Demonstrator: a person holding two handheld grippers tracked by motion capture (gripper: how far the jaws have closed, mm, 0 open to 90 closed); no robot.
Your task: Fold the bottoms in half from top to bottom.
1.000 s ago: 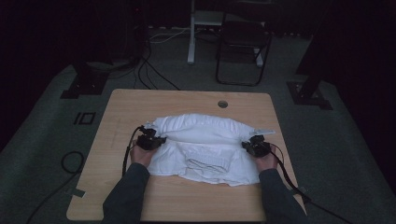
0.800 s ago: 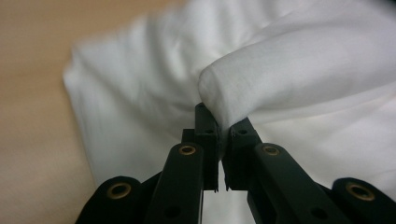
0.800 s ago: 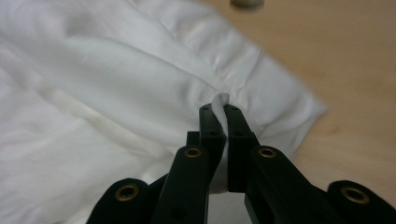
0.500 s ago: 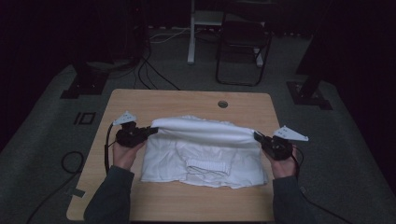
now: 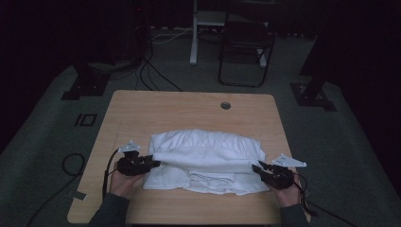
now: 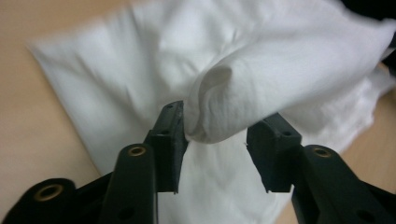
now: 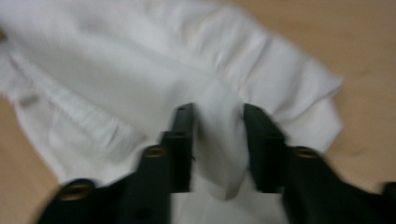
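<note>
We have the white cloth (image 5: 203,161) lying folded mid-table (image 5: 189,109), its top layer stretched between our tongs. Left gripper (image 5: 152,163) has just been opening: a fold sits between the jaws, loose against one pad. Right gripper (image 5: 257,168) has just been opening too, cloth hanging unpinched between its jaws.

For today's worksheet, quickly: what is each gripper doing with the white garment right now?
Left gripper: jaws just opening, apart; a fold of the white garment lies between them, touching one pad.
Right gripper: jaws just opening, apart; cloth between them, grip unclear.
</note>
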